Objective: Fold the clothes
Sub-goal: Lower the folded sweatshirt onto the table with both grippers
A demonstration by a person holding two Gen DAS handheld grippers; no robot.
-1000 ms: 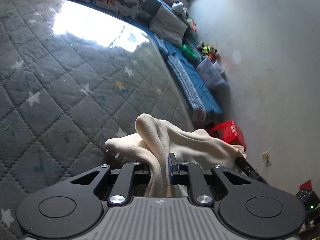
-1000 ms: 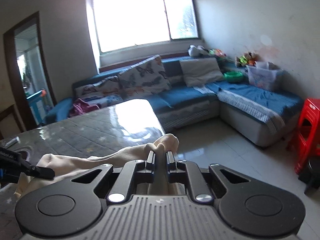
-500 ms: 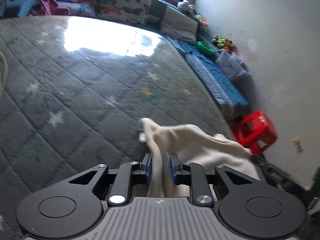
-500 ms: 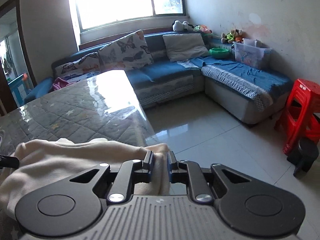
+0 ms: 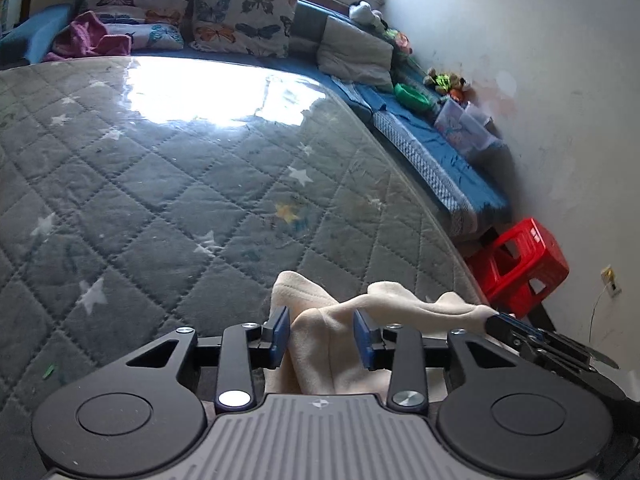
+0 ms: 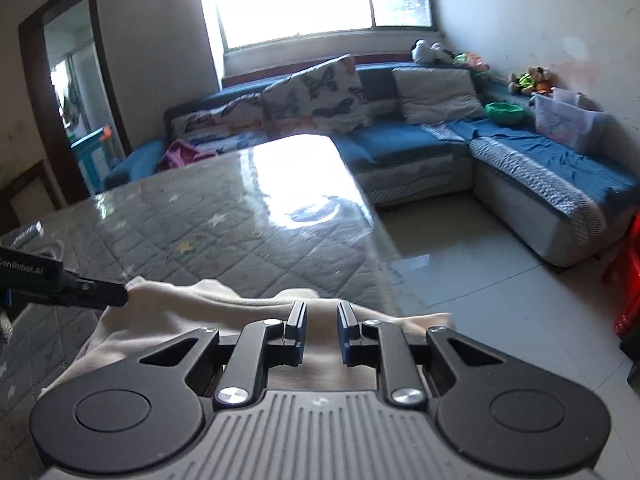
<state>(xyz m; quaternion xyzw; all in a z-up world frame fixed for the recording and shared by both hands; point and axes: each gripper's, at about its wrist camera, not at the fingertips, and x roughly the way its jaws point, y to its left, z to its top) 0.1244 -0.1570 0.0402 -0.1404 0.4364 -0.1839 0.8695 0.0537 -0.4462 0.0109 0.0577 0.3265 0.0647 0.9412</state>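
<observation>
A cream fleece garment (image 5: 400,300) lies bunched at the near right corner of the grey quilted, star-patterned surface (image 5: 180,200). My left gripper (image 5: 322,332) has a fold of it between its blue pads (image 5: 280,330); the jaws are opening and the pads stand off the cloth. In the right wrist view the garment (image 6: 192,304) spreads across the corner of the surface (image 6: 224,232). My right gripper (image 6: 322,322) is shut on its near edge, with cloth filling the narrow gap. The left gripper's finger (image 6: 92,294) touches the garment's far left end. The right gripper's tip (image 5: 504,324) shows at the garment's right end.
A red plastic stool (image 5: 520,264) stands on the tiled floor (image 6: 460,260) just past the surface's right edge. A blue corner sofa (image 6: 540,160) with butterfly cushions (image 5: 240,20) runs along the walls. A pink garment (image 5: 88,38) lies on the sofa's left end.
The left jaws have spread apart from the fold they were pinching. The garment has come down and spread over the corner. The right gripper has sunk with it.
</observation>
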